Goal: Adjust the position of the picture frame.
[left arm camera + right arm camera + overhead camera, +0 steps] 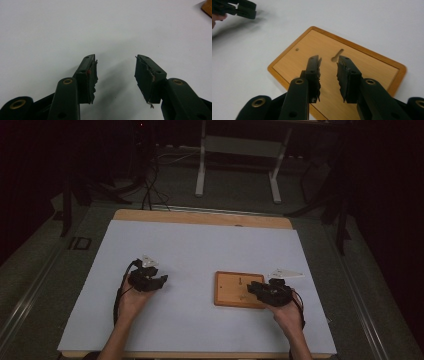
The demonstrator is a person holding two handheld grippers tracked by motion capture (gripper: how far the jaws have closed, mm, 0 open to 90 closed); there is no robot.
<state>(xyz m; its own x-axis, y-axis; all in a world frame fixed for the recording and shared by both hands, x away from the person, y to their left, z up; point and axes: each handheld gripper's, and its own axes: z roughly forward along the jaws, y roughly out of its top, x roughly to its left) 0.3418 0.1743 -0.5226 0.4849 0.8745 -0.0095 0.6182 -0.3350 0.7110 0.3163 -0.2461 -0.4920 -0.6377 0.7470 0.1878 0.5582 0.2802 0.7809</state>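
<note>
Looking down, I see a white sheet covering the bench in a dark room. My right gripper hovers released over the wooden board, whose keyhole slot shows close up; my left gripper is released over bare white.

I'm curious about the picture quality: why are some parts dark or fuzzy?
High view: dim surroundings, lit white table sheet. Left gripper view: soft shadow under the left gripper. Right gripper view: the rectangular wooden board is sharp, the far corner blurred.

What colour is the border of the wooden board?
The board's border is darker orange-brown than its light centre; the right gripper view shows it best.
</note>
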